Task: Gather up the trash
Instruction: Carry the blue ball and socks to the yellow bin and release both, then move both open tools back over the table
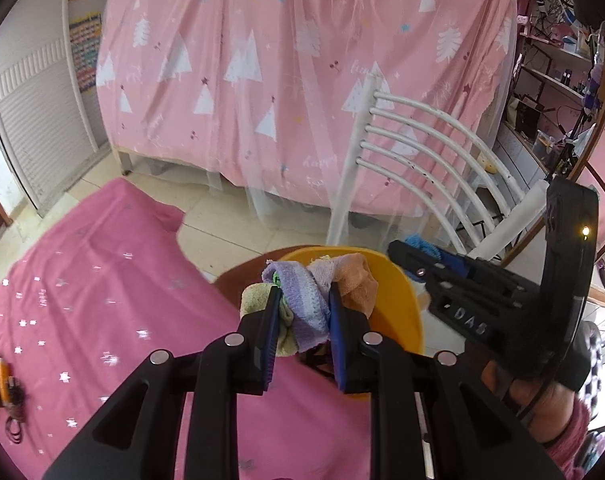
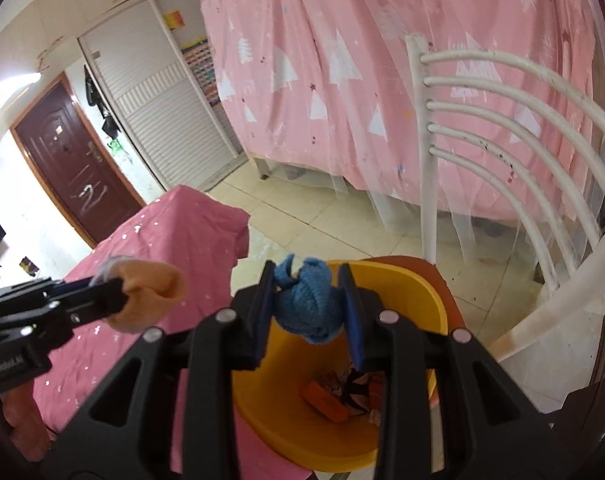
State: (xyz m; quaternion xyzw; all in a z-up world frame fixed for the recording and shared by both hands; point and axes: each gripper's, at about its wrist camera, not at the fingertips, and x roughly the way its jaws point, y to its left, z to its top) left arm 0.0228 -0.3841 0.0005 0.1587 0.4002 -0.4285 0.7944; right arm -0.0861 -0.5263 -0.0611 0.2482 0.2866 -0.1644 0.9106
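Observation:
My left gripper is shut on a bundle of small cloths in purple, orange and beige, held over the near rim of a yellow bin. The right gripper is shut on a blue knitted ball of cloth, directly above the open yellow bin. Scraps of trash lie in the bin's bottom. In the right wrist view the left gripper comes in from the left with the orange cloth sticking out. The right gripper shows at the right of the left wrist view.
The bin stands on the reddish seat of a white metal chair. A pink starred tablecloth covers the table at left, with hair ties and small items at its edge. A bed draped in pink sheet stands behind.

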